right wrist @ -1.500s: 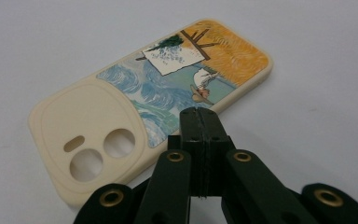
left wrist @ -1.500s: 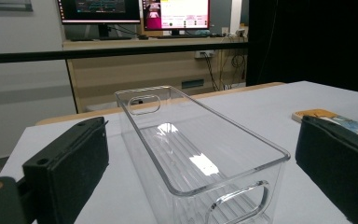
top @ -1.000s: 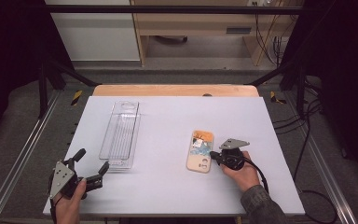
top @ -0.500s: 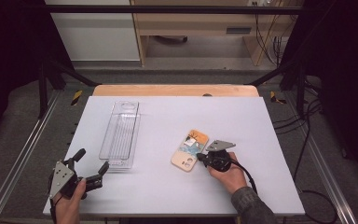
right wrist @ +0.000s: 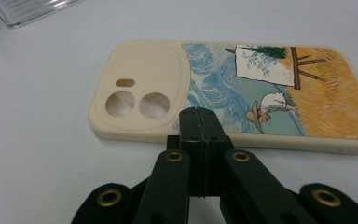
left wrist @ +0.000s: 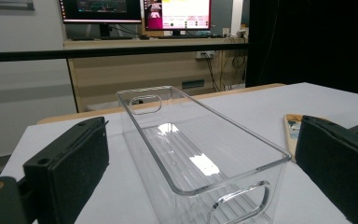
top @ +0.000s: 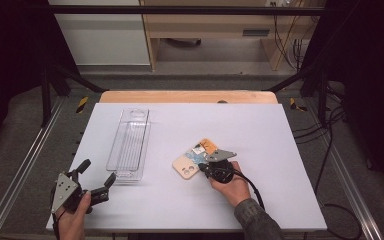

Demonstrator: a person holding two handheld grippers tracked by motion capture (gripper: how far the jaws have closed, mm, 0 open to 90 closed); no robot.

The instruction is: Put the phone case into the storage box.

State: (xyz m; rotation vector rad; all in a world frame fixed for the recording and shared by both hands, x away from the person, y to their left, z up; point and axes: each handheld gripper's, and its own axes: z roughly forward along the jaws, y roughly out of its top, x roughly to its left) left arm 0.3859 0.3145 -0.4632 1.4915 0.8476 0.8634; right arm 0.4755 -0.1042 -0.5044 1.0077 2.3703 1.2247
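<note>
A cream phone case (top: 195, 158) with a painted blue and orange scene lies face down on the white table, tilted; its camera cutouts and picture fill the right gripper view (right wrist: 223, 88). My right gripper (top: 204, 168) is shut, jaws pressed together side by side. Their tip (right wrist: 200, 122) touches the middle of the case's near long edge without clasping it. My left gripper (top: 98, 171) rests open near the table's front left corner. Between its jaws (left wrist: 200, 161) I see the near end of a clear plastic bin (left wrist: 242, 135) that holds nothing.
The clear bin (top: 129, 144) lies lengthwise on the left half of the white table (top: 280, 150). A wooden strip (top: 187, 96) borders the far edge. Metal rails run down both sides, and cables lie on the floor at right.
The right gripper has moved left, and the phone case has slid left with it and turned from upright to diagonal. The left gripper has not moved.
</note>
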